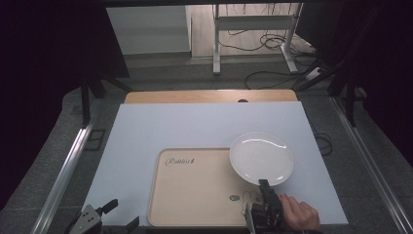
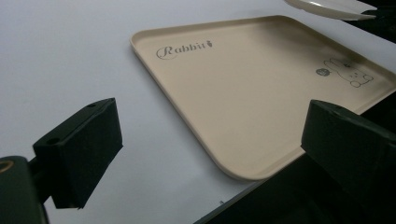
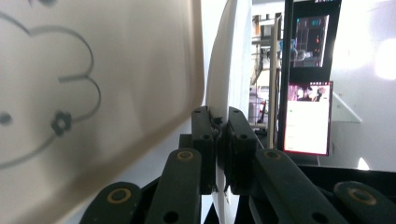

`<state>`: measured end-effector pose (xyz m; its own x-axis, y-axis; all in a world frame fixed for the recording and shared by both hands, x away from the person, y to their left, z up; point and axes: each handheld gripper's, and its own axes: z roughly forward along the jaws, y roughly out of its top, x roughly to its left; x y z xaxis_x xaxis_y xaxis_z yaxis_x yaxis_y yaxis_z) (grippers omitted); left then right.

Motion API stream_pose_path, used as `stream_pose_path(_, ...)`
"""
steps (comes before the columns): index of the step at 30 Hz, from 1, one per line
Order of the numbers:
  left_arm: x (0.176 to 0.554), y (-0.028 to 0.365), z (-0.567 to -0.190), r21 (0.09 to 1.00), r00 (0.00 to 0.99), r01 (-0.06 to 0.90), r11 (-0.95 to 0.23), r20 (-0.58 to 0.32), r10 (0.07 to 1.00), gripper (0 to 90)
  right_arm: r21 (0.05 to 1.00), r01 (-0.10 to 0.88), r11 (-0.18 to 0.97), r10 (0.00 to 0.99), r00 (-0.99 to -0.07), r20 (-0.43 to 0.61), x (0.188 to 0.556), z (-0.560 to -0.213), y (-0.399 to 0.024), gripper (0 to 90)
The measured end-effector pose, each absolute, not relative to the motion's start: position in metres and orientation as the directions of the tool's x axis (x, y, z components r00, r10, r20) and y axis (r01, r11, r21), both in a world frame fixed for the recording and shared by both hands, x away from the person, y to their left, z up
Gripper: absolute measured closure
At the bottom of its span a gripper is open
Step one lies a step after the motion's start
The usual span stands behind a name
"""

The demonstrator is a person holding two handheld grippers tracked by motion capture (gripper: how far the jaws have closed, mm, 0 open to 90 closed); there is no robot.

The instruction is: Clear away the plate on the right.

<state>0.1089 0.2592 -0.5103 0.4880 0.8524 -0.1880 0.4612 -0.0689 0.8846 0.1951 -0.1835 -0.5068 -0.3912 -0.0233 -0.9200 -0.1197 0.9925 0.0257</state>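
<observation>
Round white glossy plate (image 1: 261,157) held at its near rim by the right tool (image 1: 264,186), jaws clamped together on the rim edge; in the right gripper view, plate (image 3: 229,60) seen edge-on, thin rim pinched between the two black pads (image 3: 204,140). Plate positioned beyond the right tool, on the far side of its tips, overlapping the far right corner of the rectangular beige plastic tray (image 1: 195,192) and extending over the pale blue-white counter (image 1: 160,126). In the left gripper view, plate rim (image 2: 327,8) raised clear above the tray corner, not resting flat. Person's right hand (image 1: 298,213) behind the right tool at the near edge of the counter. Tray marked with "Rabbit" script (image 2: 183,49) near its far left corner and a small rabbit drawing (image 2: 348,72) near its right side, otherwise bare. Left tool (image 1: 104,217) at the near left corner of the counter, well apart from plate and tray, jaws spread wide with nothing between them; in its own view, tray rim (image 2: 196,135) lying between the two parted black pads (image 2: 84,149).
</observation>
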Motion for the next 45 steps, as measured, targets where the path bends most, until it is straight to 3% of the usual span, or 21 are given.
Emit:
stream_pose_path(17, 0.109, 0.259, -0.51, 0.882, 0.486, 0.466, -0.067, -0.192, 0.853, 4.6, 0.053, -0.252, 0.966, -0.049, -0.379, -0.924, 0.186, -0.517, -0.155, 84.3)
stream_pose_path(19, 0.109, 0.259, -0.51, 0.882, 0.486, 0.466, -0.067, -0.192, 0.853, 4.6, 0.027, -0.233, 0.972, -0.07, -0.397, -0.915, 0.182, -0.514, -0.151, 84.2)
stream_pose_path(20, 0.109, 0.259, -0.51, 0.882, 0.486, 0.466, -0.067, -0.192, 0.853, 4.6, 0.007, -0.222, 0.975, -0.074, -0.352, -0.933, 0.18, -0.516, -0.148, 84.2)
stream_pose_path(45, 0.109, 0.259, -0.51, 0.882, 0.486, 0.466, -0.067, -0.192, 0.853, 4.6, 0.022, -0.343, 0.939, -0.111, -0.363, -0.925, 0.168, -0.527, -0.11, 84.2)
